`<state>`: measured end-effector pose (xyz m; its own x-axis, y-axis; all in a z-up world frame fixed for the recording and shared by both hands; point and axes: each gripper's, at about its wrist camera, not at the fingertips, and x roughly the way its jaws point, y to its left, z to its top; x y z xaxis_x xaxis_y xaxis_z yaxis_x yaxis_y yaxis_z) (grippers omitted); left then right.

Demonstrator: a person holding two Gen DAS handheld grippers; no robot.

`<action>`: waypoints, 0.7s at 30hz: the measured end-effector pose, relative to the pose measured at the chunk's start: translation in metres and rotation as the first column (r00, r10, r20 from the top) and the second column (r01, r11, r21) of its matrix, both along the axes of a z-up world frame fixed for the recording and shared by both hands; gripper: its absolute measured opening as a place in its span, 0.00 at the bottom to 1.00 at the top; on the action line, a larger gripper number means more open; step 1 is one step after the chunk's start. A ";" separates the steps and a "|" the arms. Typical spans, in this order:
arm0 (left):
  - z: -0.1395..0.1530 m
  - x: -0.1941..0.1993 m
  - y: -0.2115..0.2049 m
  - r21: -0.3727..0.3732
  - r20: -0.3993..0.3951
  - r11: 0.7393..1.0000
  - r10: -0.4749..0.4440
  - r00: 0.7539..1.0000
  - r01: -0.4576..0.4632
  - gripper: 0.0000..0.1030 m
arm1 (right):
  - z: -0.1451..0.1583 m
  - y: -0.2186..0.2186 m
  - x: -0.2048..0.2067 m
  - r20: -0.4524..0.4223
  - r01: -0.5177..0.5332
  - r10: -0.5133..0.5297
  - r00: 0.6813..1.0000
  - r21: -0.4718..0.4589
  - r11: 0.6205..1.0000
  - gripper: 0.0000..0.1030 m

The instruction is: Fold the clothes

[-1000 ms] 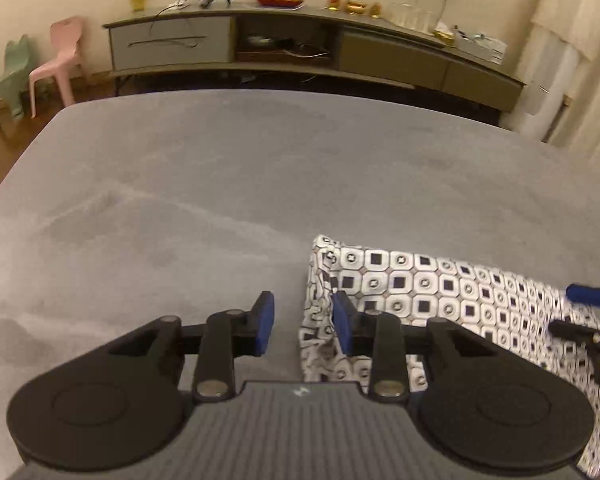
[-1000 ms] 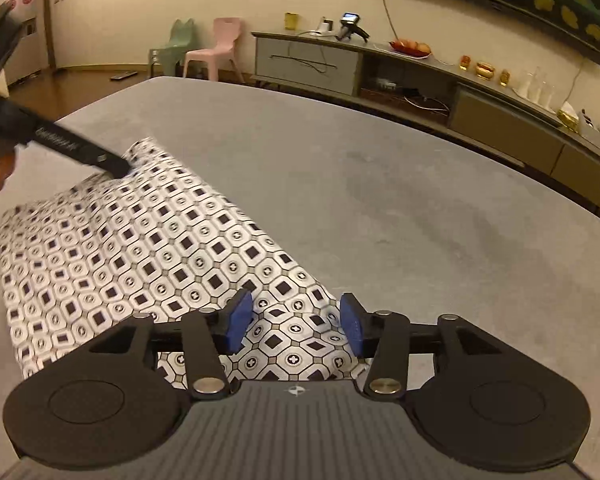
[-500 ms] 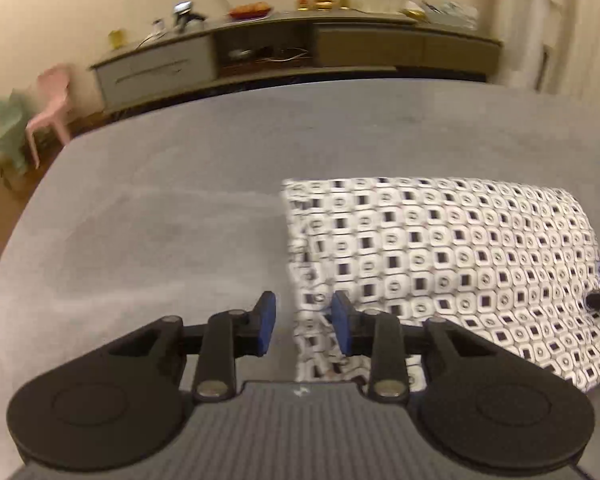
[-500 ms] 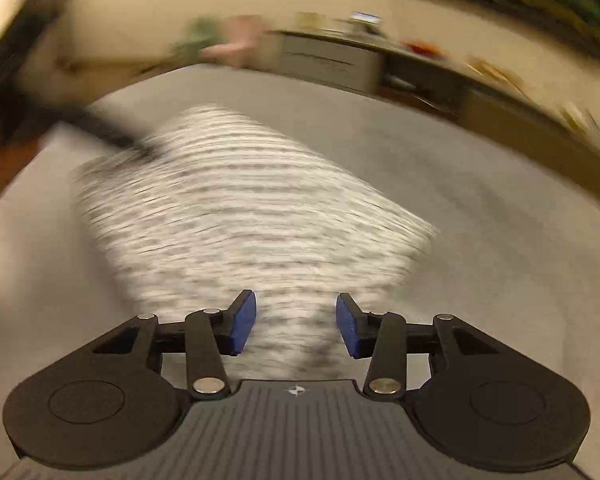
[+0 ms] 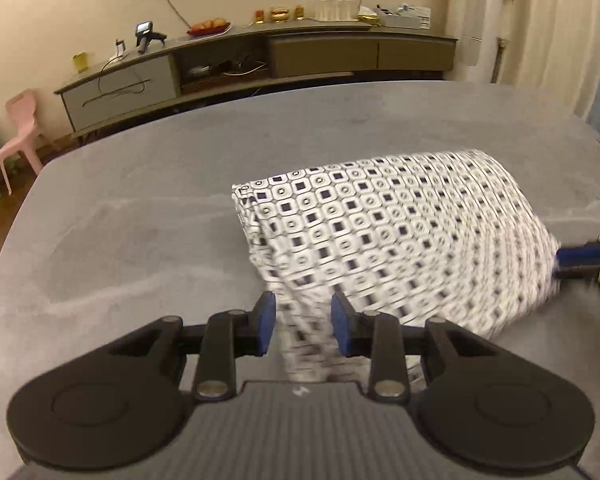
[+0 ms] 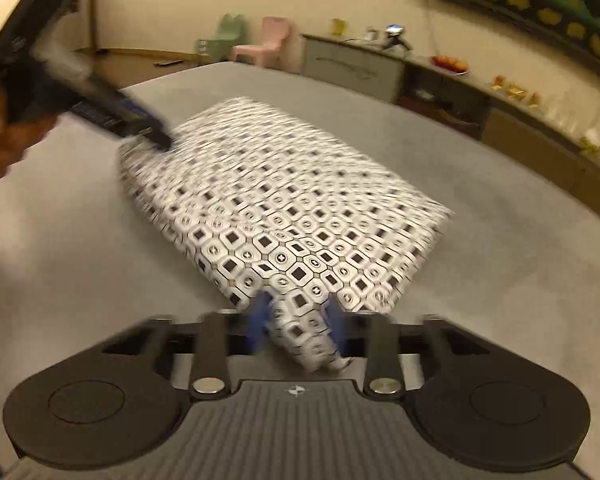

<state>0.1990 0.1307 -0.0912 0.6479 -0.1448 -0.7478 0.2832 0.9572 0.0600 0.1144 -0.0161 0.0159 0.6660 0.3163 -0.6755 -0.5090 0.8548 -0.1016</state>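
The patterned cloth (image 6: 284,208) is lifted off the grey surface (image 5: 140,208). One corner is pinched by the left gripper (image 5: 303,322); another sits between the right gripper (image 6: 298,324) jaws, which have just been closing and are clamped on it.

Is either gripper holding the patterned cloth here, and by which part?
Both hold the patterned cloth: left gripper and right gripper, each by a near corner.

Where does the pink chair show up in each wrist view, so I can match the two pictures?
Left wrist view: the pink chair stands at the far left edge, beyond the grey table.
Right wrist view: the pink chair is at top centre, by the far wall, right of a green chair.
Shared landmark: the long sideboard along the wall.
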 end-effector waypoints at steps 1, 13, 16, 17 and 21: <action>-0.001 0.000 0.001 0.000 -0.005 1.000 -0.001 1.000 0.001 0.30 | 0.002 -0.002 0.002 0.010 0.012 -0.012 1.000 -0.011 1.000 0.12; -0.014 -0.004 -0.017 0.021 -0.029 1.000 0.011 1.000 -0.010 0.29 | -0.006 -0.006 0.016 -0.003 0.148 -0.148 0.989 -0.035 0.988 0.14; -0.013 -0.006 -0.017 0.023 -0.028 1.000 0.013 1.000 -0.012 0.29 | 0.006 0.007 0.010 0.002 0.146 -0.146 0.989 0.036 0.989 0.21; -0.013 -0.007 -0.017 0.022 -0.029 1.000 0.014 0.999 -0.013 0.29 | 0.010 0.011 0.009 0.001 0.139 -0.139 0.990 0.064 0.988 0.31; -0.011 -0.008 -0.012 0.012 -0.033 1.000 0.015 0.999 -0.014 0.31 | 0.000 0.027 0.015 -0.066 0.085 -0.080 0.995 0.091 0.992 0.36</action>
